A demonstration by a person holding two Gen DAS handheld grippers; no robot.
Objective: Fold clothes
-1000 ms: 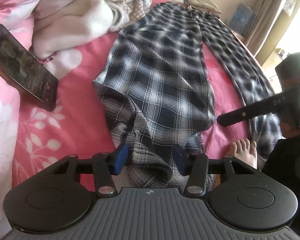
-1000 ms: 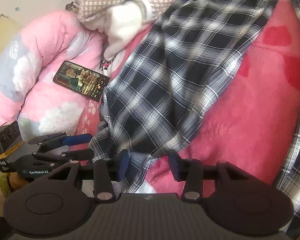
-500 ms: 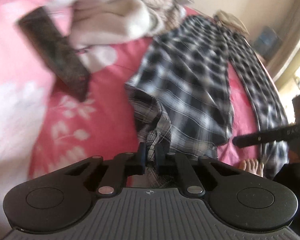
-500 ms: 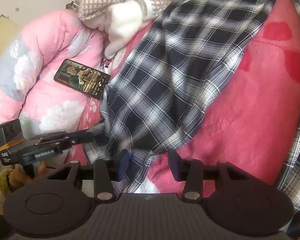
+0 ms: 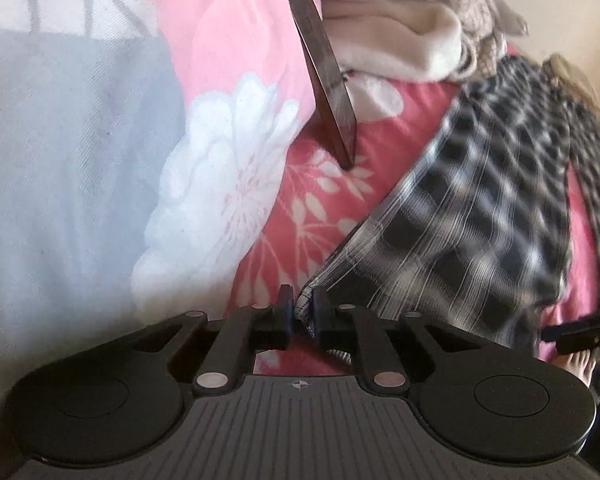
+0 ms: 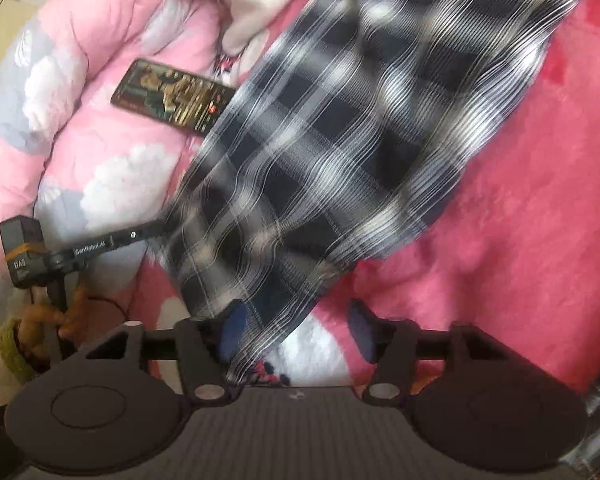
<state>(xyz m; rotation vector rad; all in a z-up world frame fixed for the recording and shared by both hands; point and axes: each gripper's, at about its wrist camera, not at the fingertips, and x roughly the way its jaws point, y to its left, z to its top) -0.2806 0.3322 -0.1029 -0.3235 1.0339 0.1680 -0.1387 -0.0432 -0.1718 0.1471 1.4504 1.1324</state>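
Observation:
A black-and-white plaid garment [image 5: 480, 220] lies stretched over the pink bed. My left gripper [image 5: 300, 312] is shut on the garment's near corner, and the cloth runs taut from it up to the right. In the right wrist view the same plaid garment [image 6: 340, 140] spreads diagonally, blurred by motion, with the left gripper [image 6: 156, 230] at its left edge. My right gripper [image 6: 298, 320] is open, fingers wide apart. The garment's lower edge hangs down between them, close to the left finger [image 6: 236, 320].
A phone [image 6: 172, 98] lies on the pink flowered duvet [image 6: 80, 128], just left of the garment. A white and checked pile of clothes [image 5: 400, 40] sits beyond it. A bare foot [image 5: 580, 364] shows at the bed's right edge, and a hand [image 6: 48, 316] holds the left gripper's handle.
The left gripper has shut on the garment's corner and swung it leftward, pulling the cloth taut. The right gripper stays open and sits lower, near the garment's bottom edge.

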